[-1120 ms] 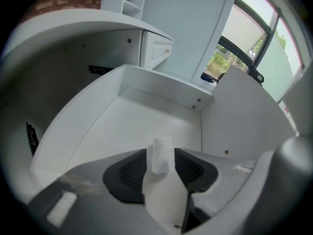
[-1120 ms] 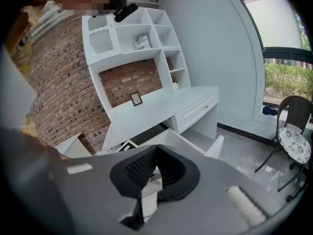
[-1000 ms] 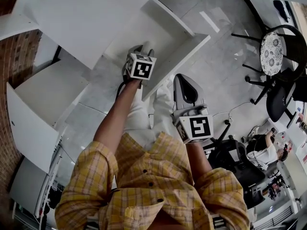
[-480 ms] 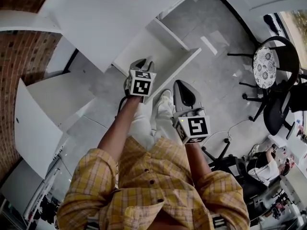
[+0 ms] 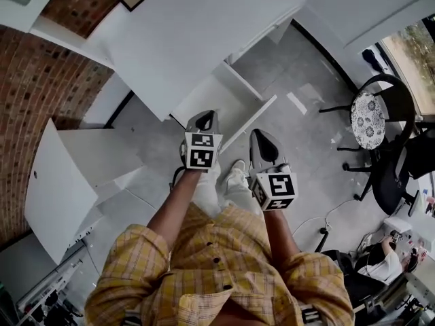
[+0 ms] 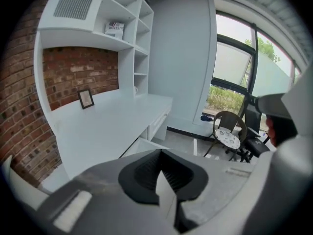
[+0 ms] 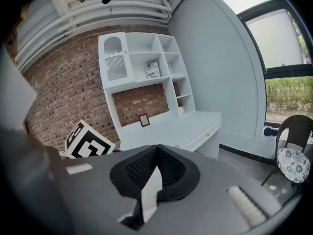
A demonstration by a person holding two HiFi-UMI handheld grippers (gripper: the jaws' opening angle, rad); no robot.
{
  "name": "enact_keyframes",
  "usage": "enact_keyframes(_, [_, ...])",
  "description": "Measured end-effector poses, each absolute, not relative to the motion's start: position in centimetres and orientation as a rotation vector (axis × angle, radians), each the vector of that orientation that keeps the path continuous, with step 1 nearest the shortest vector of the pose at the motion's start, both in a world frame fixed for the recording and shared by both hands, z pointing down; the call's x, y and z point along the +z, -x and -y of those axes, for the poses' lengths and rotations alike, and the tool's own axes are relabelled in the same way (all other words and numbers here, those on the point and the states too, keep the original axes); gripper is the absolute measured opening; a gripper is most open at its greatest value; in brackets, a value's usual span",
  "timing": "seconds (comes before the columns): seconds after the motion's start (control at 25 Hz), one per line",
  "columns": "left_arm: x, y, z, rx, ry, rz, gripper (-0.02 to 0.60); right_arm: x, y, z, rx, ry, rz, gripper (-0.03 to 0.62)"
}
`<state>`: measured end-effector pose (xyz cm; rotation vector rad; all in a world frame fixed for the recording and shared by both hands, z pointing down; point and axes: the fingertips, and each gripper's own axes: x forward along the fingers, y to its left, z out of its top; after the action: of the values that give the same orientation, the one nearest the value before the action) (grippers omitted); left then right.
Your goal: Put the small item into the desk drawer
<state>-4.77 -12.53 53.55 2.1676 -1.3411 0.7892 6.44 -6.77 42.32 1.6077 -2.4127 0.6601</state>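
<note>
Above desk drawer, L gripper just closed empty, R gripper jaws together, shelf-box print illegible.

My left gripper and right gripper wear matt grey plastic shells, with black ribbed pads that look rubbery. The desk is smooth matt white, the wall rough red brick, the floor smooth grey, faintly glossy. My shirt is checked yellow cloth.
</note>
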Motion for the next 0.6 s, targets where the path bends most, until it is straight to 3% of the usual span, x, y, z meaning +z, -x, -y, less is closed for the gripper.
enact_keyframes(0.6, [39.9, 2.6, 6.6, 0.515, -2.331, 1.519, 0.003, 34.8, -8.5, 2.8, 0.507, -1.585, 2.561, 0.000])
